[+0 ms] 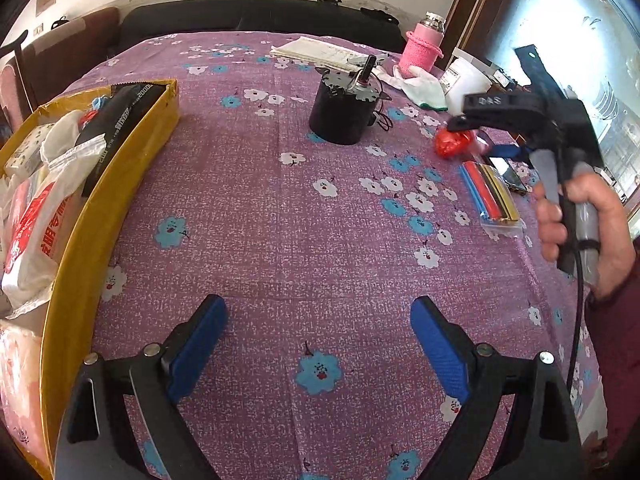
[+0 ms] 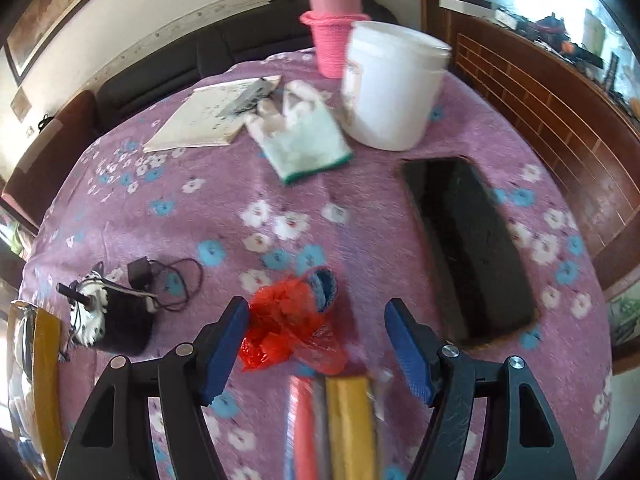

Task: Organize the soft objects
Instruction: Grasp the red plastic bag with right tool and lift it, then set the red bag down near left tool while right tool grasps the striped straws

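My left gripper stands open low over the purple flowered tablecloth, with nothing between its blue pads. To its left is a yellow cardboard box holding plastic bags and a black carton. A crumpled red plastic bag with a blue knitted piece lies on the cloth between the fingers of my right gripper, which is open; the pads do not press on it. In the left wrist view the right gripper, held by a hand, hovers over the red bag. A white glove lies farther back.
A black motor with a cord stands mid-table. A white tub, a pink-sleeved flask and a paper booklet sit at the back. A dark phone lies right of the bag, and a packet of coloured tubes under the right gripper.
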A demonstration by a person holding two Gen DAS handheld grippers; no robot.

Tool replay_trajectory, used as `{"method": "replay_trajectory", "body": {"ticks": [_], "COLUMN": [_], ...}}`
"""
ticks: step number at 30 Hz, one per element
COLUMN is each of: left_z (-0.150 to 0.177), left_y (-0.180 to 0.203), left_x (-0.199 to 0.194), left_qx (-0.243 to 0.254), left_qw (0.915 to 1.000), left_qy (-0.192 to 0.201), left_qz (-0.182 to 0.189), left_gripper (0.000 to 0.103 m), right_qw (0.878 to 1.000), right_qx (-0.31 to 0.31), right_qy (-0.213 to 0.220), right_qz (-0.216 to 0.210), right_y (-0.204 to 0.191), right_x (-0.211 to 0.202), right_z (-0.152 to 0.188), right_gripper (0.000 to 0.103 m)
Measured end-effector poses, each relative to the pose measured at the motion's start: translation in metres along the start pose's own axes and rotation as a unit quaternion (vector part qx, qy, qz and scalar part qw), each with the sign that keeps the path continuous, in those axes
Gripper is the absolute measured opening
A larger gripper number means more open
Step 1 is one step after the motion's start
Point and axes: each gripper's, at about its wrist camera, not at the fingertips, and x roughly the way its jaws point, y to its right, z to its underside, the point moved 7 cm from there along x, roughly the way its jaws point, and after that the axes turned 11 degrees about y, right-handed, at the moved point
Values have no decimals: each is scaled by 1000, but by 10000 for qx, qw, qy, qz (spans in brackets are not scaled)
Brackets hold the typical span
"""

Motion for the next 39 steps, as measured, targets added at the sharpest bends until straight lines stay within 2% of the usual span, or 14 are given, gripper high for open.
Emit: {"method": "replay_trajectory", "body": {"ticks": [1, 2, 3, 5, 8, 15, 25, 30, 31, 34, 37, 39], "left_z": [0, 0, 0, 0, 0, 1, 1, 2, 2, 2, 2, 3], "left_y": [0, 0, 0, 1, 1, 2, 2, 2, 2, 2, 2, 3], "left_x": [0, 0, 0, 0, 1, 1, 2, 2, 2, 2, 1, 1], "left_qx": [6, 5, 0, -1, -1, 26, 67, 80, 76, 66, 61, 68], "left_qw": [10000, 10000, 10000, 10000, 10000, 10000, 10000, 9999, 10000, 10000, 10000, 9999], "left_qy": [-4, -7, -7, -6, -7, -21, -54, -59, -56, -53, -60, -69], "left_qz": [1, 11, 16, 15, 11, -14, -20, -31, -26, -18, 15, 31], "left_gripper": [93, 94, 94, 94, 94, 94, 97, 97, 97, 97, 99, 99], "right_qw": [9999, 9994, 9988, 9976, 9958, 9898, 9664, 9657, 9663, 9672, 9688, 9755], "right_qx": [-90, -250, -356, -651, -872, -1222, -1725, -1749, -1710, -1538, -1321, -1098], "right_qy": [-77, -224, -310, -238, -236, -320, -701, -597, -603, -644, -522, -247], "right_qz": [-43, -103, -95, -24, -146, -663, -1773, -1824, -1827, -1918, -2033, -1891], "right_y": [-6, -14, -18, -28, -42, -71, -103, -100, -98, -93, -84, -66], "right_x": [3, 7, 9, 6, -2, -37, -107, -125, -125, -127, -136, -143], "right_z": [0, 4, 6, 11, 22, 51, 123, 131, 130, 131, 122, 107], "right_gripper": [67, 44, 36, 37, 36, 37, 39, 40, 43, 61, 65, 70]}}
